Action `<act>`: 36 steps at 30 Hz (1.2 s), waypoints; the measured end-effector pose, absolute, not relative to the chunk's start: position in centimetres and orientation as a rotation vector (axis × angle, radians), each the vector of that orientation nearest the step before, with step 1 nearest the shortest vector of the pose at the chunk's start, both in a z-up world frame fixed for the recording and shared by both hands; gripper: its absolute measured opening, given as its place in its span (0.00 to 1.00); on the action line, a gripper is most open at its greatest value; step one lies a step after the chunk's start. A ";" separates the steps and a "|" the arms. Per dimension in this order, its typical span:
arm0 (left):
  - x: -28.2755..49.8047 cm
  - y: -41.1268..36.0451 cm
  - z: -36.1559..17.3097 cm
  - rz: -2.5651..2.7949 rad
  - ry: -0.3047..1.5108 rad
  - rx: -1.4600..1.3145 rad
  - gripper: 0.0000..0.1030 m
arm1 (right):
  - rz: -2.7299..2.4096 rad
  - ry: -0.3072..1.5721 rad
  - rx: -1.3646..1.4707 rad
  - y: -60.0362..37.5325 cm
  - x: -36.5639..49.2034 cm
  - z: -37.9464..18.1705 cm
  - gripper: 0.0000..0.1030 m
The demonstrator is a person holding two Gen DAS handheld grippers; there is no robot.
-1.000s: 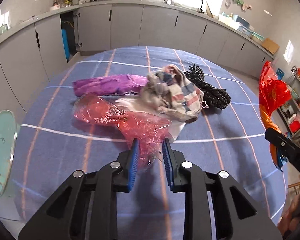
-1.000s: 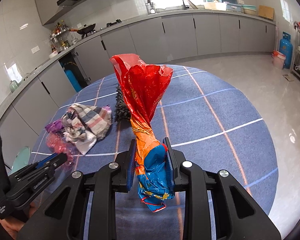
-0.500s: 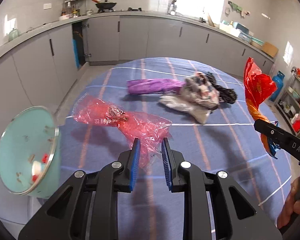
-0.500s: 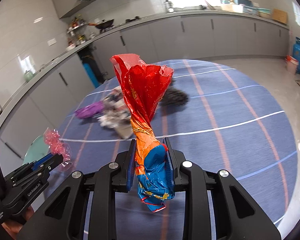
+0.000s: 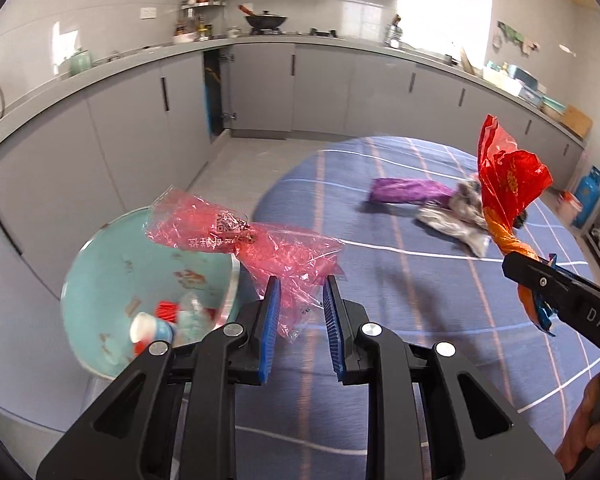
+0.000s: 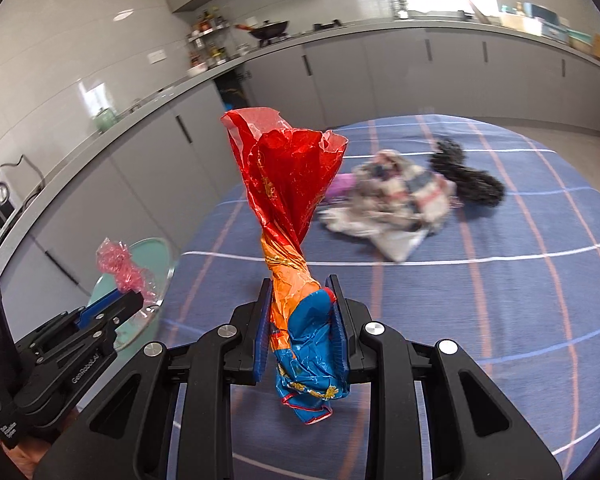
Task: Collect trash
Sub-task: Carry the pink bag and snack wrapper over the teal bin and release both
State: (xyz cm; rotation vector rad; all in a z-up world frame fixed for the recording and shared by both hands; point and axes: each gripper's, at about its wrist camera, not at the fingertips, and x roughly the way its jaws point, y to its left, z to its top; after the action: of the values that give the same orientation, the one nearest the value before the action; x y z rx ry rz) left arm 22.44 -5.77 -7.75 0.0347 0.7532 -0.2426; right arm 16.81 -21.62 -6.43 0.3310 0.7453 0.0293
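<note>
**Wrappers going to the bin, one in each tool**

Trash is riding in both tools at this moment. The left tool (image 5: pixel 299 300) is pinching a crinkled pink cellophane wrapper (image 5: pixel 256 240) by its near end, blue pads pressing on the film, and the free end is fanning out ahead and to the left of the tips. Just beyond and below those tips, on the left, a pale green trash bin (image 5: pixel 100 264) is standing on the floor beside the worktop (image 5: pixel 380 288), with a few discarded bits already lying inside it. The right tool (image 6: pixel 300 320) is clamping a twisted red, orange and blue foil bag (image 6: pixel 292 208), which is rising straight up from between its pads; the bin is lying well off to its left.

To do this step well, the left tool is probably best carried on until its tips are hanging squarely over the bin's mouth, not just its rim, since light film is likely to drift or cling to a pad once freed. Tipping the tips downward before spreading them should help it fall clear. The right tool would do well holding back until the left one is clearing the opening, so the two are not crowding each other.

A purple bag (image 5: pixel 404 191), a crumpled plaid cloth (image 6: pixel 400 196) and a black bundle (image 6: pixel 468 176) are lying on the worktop far ahead of both tools, not yet collected.
</note>
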 end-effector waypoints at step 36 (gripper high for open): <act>25.4 8.3 -10.2 -0.083 0.810 -0.064 0.22 | 0.310 0.865 0.261 -3.2 24.5 -7.7 0.28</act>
State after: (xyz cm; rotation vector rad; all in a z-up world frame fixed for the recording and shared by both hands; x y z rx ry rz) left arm 25.44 8.33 -10.23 -0.0643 0.8097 -0.0829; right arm 24.47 -3.19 -7.68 0.2613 0.8649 0.3097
